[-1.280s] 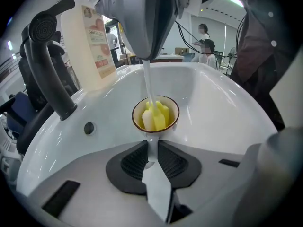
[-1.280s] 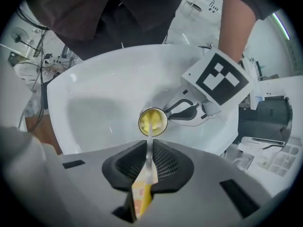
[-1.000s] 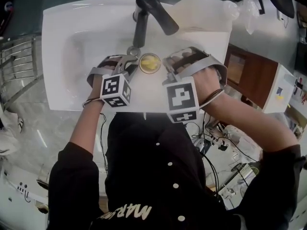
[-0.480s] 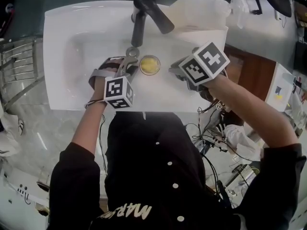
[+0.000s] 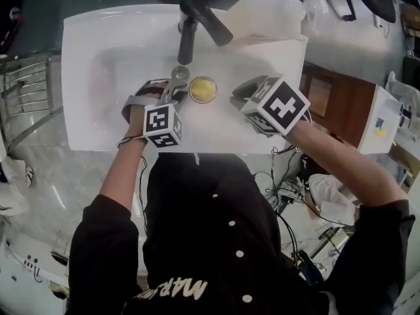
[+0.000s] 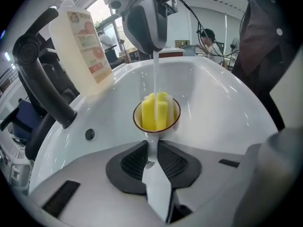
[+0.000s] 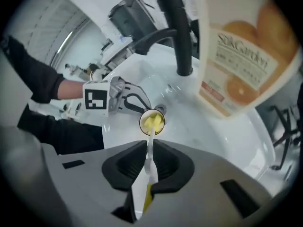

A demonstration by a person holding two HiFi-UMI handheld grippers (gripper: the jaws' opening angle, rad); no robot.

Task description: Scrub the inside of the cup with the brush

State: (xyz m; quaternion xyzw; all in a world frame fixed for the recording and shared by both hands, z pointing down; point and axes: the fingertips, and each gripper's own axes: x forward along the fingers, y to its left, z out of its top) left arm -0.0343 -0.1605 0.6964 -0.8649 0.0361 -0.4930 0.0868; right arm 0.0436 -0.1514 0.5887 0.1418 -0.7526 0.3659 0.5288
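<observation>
left gripper [image 6: 152, 161]: fingers [image 6: 129, 163] narrowly apart, pinching the white cup [image 6: 154, 133] by its handle
right gripper [image 7: 148, 163]: fingers [image 7: 168, 167] clamped on sponge brush [image 7: 152, 122], head inside cup

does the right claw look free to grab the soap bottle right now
Probably not: the right claw is shut on the brush, whose sponge sits in the cup. The way to the soap bottle looks open, but that claw is full.

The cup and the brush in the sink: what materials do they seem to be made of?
The cup is glossy white with a dark rim line, so likely enamelled metal or glazed ceramic. The brush head is matte yellow blocks with soft edges, apparently foam sponge. The brush handle is thin, smooth and white, probably plastic.
</observation>
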